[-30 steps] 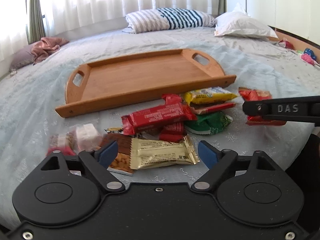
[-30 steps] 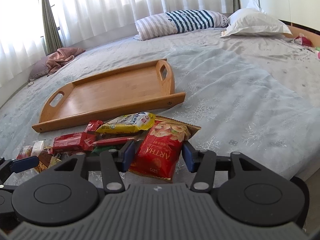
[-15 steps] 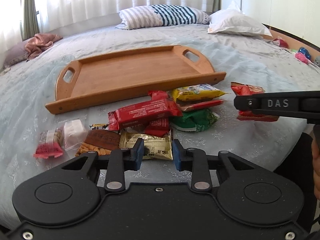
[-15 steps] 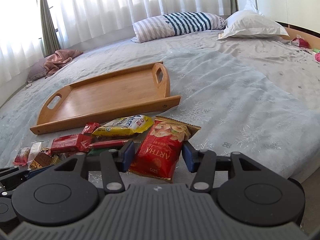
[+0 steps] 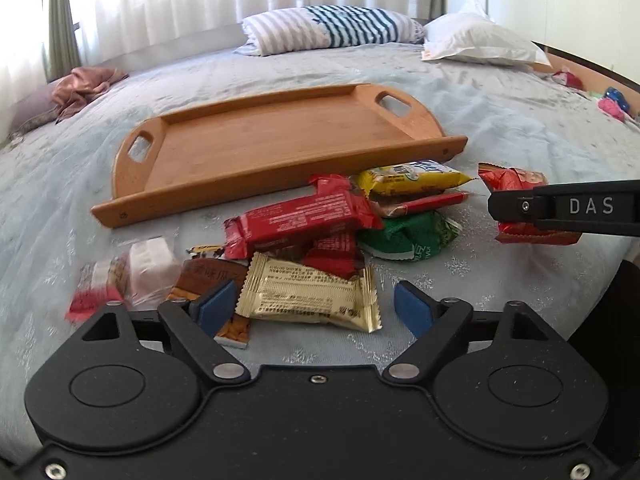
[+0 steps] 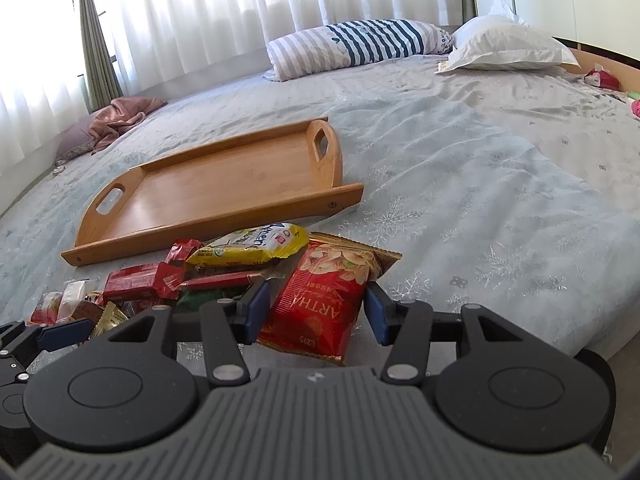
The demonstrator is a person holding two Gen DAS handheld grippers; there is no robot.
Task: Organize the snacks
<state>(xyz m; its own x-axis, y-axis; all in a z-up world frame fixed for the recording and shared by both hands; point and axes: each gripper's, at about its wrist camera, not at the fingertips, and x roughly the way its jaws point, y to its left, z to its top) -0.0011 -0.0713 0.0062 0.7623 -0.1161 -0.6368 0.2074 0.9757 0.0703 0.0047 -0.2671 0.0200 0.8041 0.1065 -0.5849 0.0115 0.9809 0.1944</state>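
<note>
A pile of snack packets lies on the bed in front of an empty wooden tray (image 5: 256, 152), also in the right wrist view (image 6: 224, 184). My left gripper (image 5: 312, 312) is open, its blue pads on either side of a gold packet (image 5: 308, 296). Behind it lie a long red bar (image 5: 296, 220), a yellow packet (image 5: 408, 174) and a green packet (image 5: 408, 236). My right gripper (image 6: 316, 312) is open around a red nut bag (image 6: 320, 296) that lies on the bed; its jaw pads stand beside the bag's edges. The right gripper's side shows in the left view (image 5: 568, 208).
A clear wrapped snack (image 5: 148, 268) and a brown packet (image 5: 212, 276) lie at the pile's left. Striped pillow (image 6: 356, 46) and white pillow (image 6: 508, 48) lie at the bed's far side. Pink cloth (image 6: 120, 118) lies far left. The bed edge drops off at the right.
My left gripper was open, shut half a second ago, and is open again around the gold packet. The right gripper has stayed open around the red bag.
</note>
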